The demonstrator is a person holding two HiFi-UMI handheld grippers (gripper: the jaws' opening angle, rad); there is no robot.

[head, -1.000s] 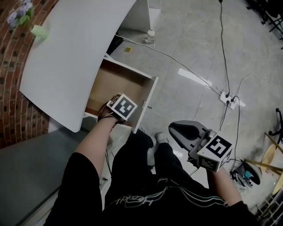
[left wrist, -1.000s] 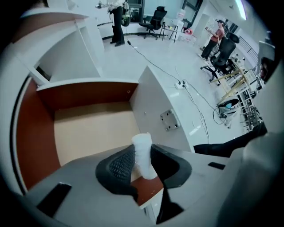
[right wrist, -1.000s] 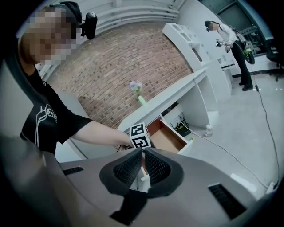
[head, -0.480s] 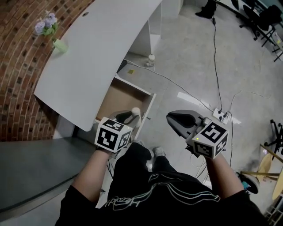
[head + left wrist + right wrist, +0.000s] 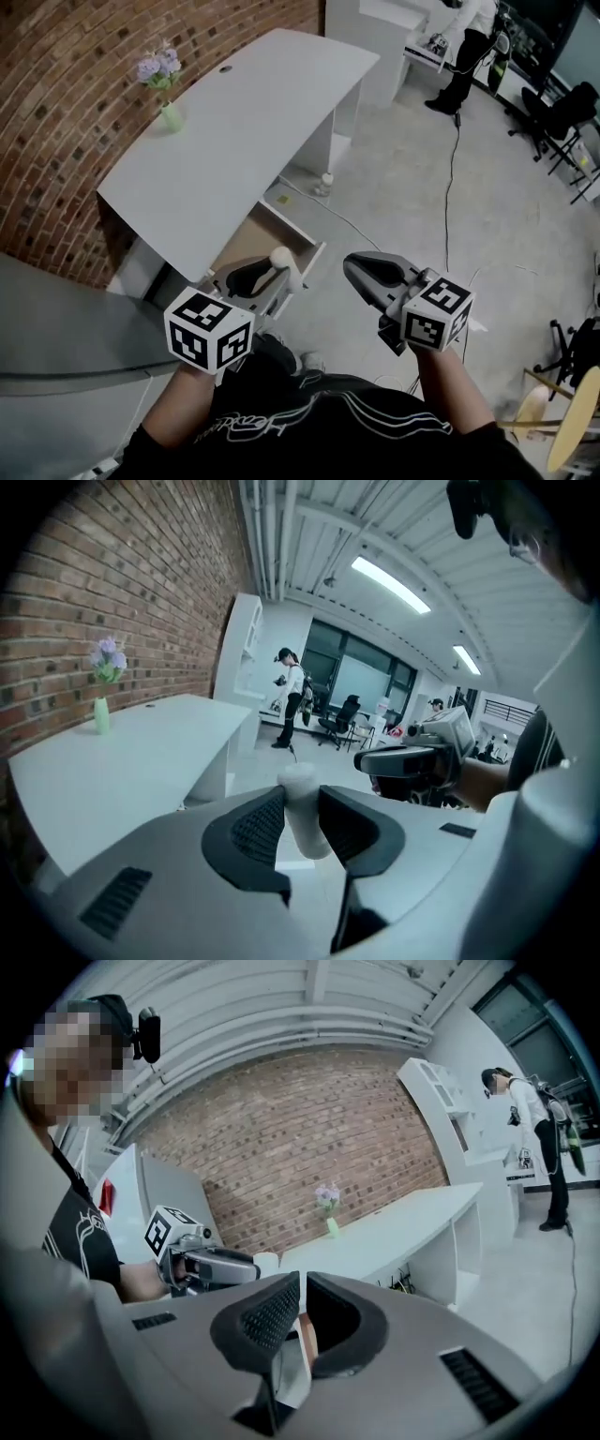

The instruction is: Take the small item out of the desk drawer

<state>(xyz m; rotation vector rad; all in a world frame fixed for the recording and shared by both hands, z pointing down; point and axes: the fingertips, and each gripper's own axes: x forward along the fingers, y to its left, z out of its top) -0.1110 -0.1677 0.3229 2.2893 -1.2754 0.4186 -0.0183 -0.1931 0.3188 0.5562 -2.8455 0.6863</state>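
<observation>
A small white cylinder (image 5: 279,257) is pinched upright between the dark pads of my left gripper (image 5: 273,272), which hangs just above the front of the open wooden drawer (image 5: 251,246). In the left gripper view the cylinder (image 5: 302,810) fills the gap between the jaws and sticks out past the left gripper's (image 5: 301,802) tips. The right gripper (image 5: 360,274) hovers over the floor beside the drawer, its jaws together with nothing between them. The right gripper view shows the right gripper's (image 5: 302,1288) tips nearly touching, with the left gripper (image 5: 214,1265) and cylinder (image 5: 266,1262) beyond.
The white desk (image 5: 244,122) stands against a curved brick wall with a green vase of flowers (image 5: 165,94) on it. A bottle (image 5: 325,183) and a cable (image 5: 451,178) lie on the floor. A person (image 5: 469,42) stands far behind.
My left gripper has come up and back out of the drawer with the white cylinder held in it. The right gripper has moved slightly left, and the head view has tilted up.
</observation>
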